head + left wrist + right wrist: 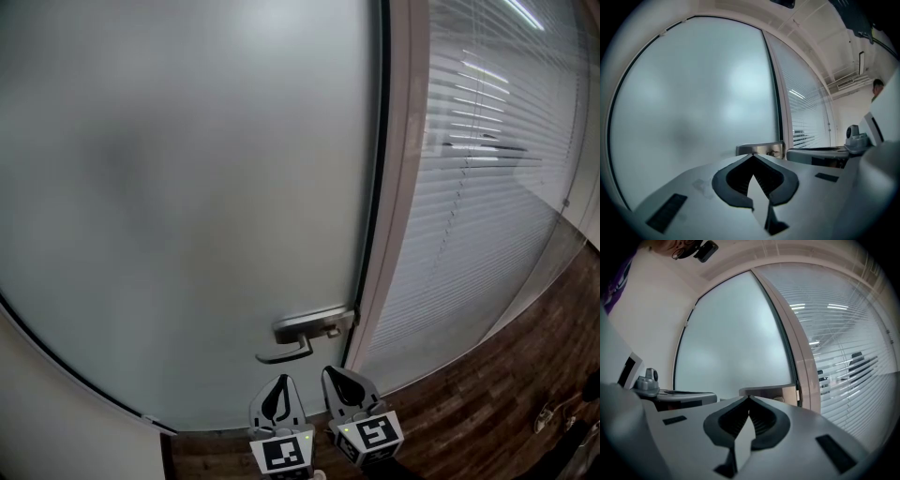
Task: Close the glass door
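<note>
- Glass door (187, 187) fills the left, its edge against the frame (398, 187) with only a dark seam between; latching not confirmable, so it may drift back open
- Left gripper (279, 380) clenched, empty, just below the lever handle (286, 354); a rising tip could snag the lever
- Right gripper (330, 371) clenched, empty, near the lock plate (309, 325); a push on smooth glass risks slipping
- Open room lies rightward over the wood floor (469, 412), beside the blinds panel (487, 206)
</note>
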A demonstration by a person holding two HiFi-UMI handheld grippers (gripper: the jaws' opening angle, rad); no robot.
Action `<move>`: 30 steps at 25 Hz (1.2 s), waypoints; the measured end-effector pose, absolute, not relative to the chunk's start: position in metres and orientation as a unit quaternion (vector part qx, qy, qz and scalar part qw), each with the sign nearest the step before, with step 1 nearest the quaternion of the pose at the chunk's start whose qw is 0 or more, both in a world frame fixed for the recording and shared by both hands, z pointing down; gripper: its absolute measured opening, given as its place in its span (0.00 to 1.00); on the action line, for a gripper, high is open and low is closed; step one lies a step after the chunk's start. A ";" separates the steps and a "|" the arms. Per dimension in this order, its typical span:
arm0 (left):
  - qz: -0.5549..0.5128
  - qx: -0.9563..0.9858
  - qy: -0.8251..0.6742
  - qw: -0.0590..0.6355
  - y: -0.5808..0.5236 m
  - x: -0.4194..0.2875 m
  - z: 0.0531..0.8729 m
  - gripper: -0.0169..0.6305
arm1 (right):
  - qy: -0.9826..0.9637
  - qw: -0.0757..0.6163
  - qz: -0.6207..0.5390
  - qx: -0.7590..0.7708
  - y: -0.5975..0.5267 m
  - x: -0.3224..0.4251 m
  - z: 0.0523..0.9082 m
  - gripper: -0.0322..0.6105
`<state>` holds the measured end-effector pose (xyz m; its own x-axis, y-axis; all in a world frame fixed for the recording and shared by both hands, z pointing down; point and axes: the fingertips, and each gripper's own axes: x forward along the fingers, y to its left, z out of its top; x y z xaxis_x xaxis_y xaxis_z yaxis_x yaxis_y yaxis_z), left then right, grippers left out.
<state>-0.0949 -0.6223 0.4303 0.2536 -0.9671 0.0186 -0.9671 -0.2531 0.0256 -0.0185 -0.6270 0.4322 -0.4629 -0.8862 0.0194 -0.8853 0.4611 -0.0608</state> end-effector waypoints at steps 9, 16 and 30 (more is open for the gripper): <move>0.007 0.789 -0.614 0.016 -0.621 -0.095 0.433 0.03 | 0.858 0.004 -0.022 -0.513 -0.625 -0.020 0.430 0.05; 0.010 0.788 -0.615 0.013 -0.617 -0.095 0.433 0.03 | 0.860 0.004 -0.020 -0.509 -0.624 -0.020 0.429 0.05; 0.011 0.782 -0.623 0.012 -0.616 -0.097 0.433 0.03 | 0.861 0.001 -0.022 -0.509 -0.623 -0.018 0.429 0.05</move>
<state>-0.0972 -0.6159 0.4332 0.2241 -0.9741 0.0315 -0.9746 -0.2241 0.0047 -0.0178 -0.6230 0.4292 -0.4819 -0.8760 0.0205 -0.8759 0.4810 -0.0383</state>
